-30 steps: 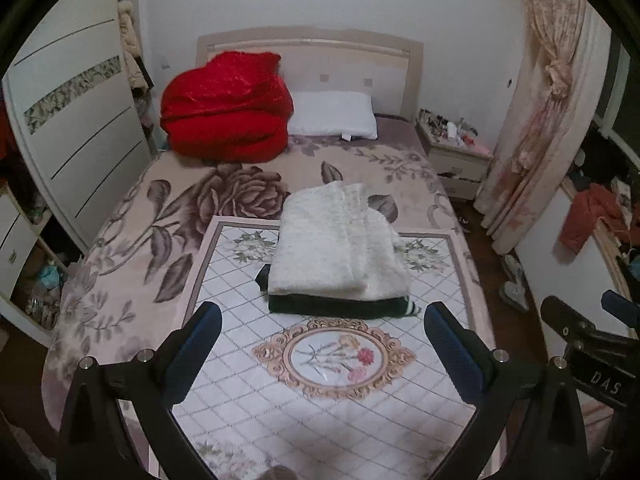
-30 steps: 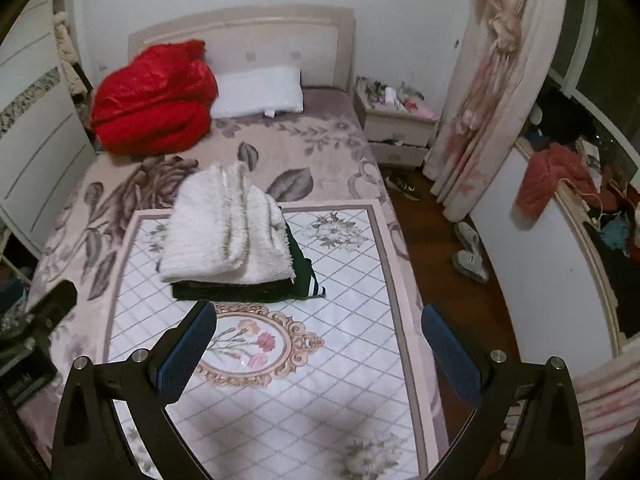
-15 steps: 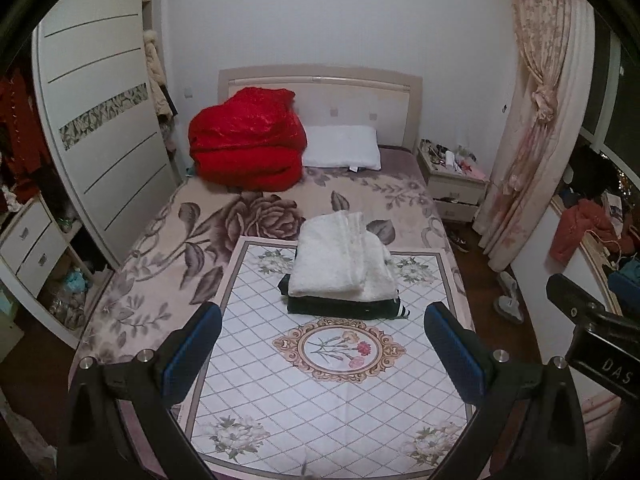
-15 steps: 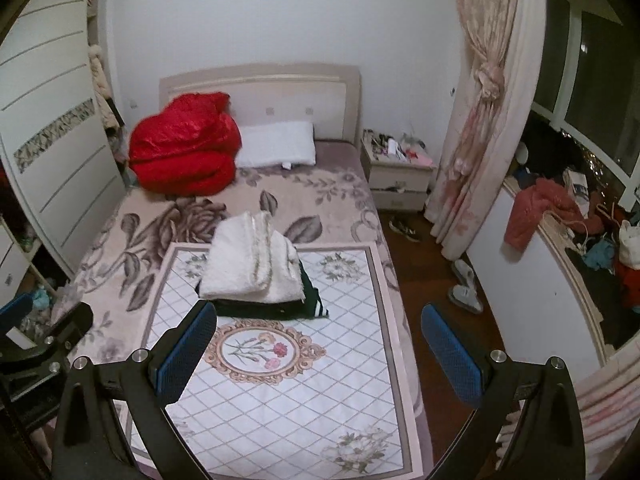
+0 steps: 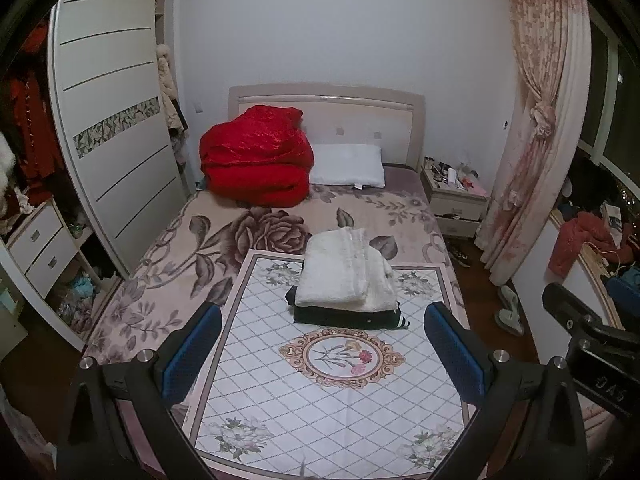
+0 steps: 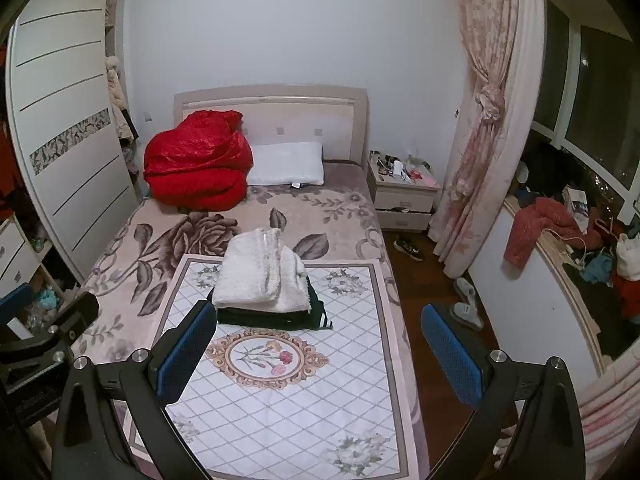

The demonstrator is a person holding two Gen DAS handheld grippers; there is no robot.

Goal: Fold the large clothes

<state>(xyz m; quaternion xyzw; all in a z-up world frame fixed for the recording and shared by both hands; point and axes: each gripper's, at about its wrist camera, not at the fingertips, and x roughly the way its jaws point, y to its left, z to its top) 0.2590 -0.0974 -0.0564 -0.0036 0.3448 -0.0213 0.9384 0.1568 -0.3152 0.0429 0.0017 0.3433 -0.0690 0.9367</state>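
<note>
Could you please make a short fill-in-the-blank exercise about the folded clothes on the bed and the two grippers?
1. The folded white garment lies on top of a folded ____ garment.
2. Both garments rest on the tiled mat spread over the ____.
3. The fingers of the left gripper and right gripper are ____ and hold nothing.
4. The bundle beside the pillow is ____.

Missing words: dark green; bed; open; red

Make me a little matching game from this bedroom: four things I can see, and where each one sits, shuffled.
Things:
1. white folded garment
2. red quilt
3. white pillow
4. dark folded garment

Places:
A. bottom of the stack
B. right of the quilt, at the headboard
C. top of the stack
D. far left corner of the bed

Pairs: 1-C, 2-D, 3-B, 4-A
</note>
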